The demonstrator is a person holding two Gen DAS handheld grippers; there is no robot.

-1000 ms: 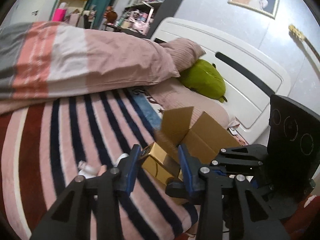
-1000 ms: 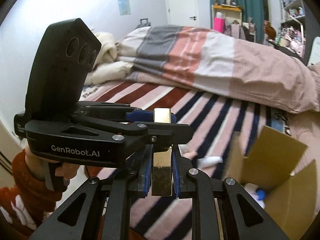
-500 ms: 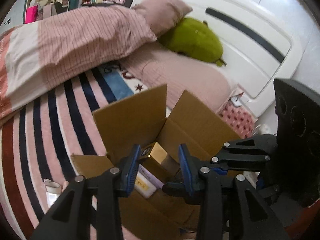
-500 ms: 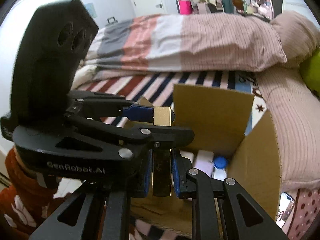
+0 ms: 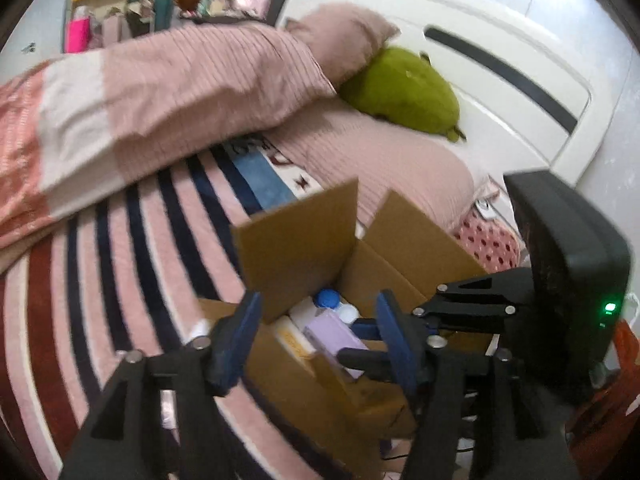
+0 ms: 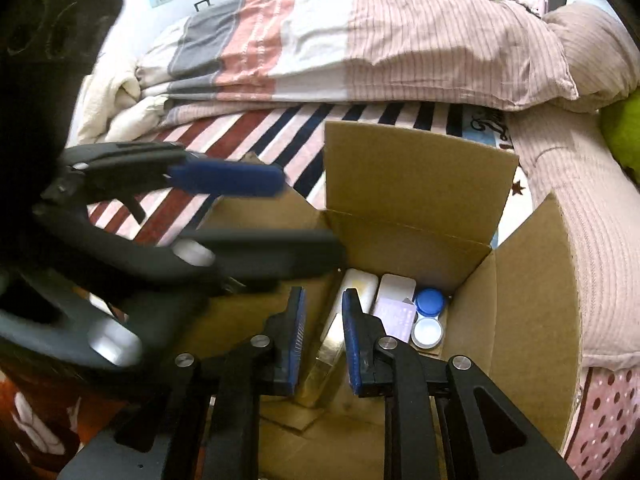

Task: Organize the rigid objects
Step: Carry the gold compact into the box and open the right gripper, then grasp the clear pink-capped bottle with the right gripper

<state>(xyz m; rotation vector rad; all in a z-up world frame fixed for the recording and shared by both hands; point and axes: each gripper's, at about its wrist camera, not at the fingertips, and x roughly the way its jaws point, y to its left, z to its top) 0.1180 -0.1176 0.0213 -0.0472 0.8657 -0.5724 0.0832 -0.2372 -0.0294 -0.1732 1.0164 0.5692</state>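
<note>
1. Bedroom setup: the cardboard box [image 5: 296, 240] sits flaps-up on the striped blanket [image 5: 120, 260], toward the headboard [image 5: 500, 40] end and near the bed's near edge.
2. A rolled duvet [image 5: 180, 92] and a green plush [image 5: 400, 88] line the far side. The stripes between duvet and box are mostly open.
3. The left gripper [image 5: 316, 320] is opening wide over the box with nothing in it.
4. The right gripper [image 6: 324, 320] is just parting. The gold box [image 6: 326, 354] lies loose in the box's near-left corner (beside a purple carton [image 6: 394, 314]).

bed cover: striped pink, navy and red blanket [image 5: 120, 248]
on top: rumpled pink-and-grey duvet [image 6: 360, 44]
by headboard: green plush toy [image 5: 404, 92]
</note>
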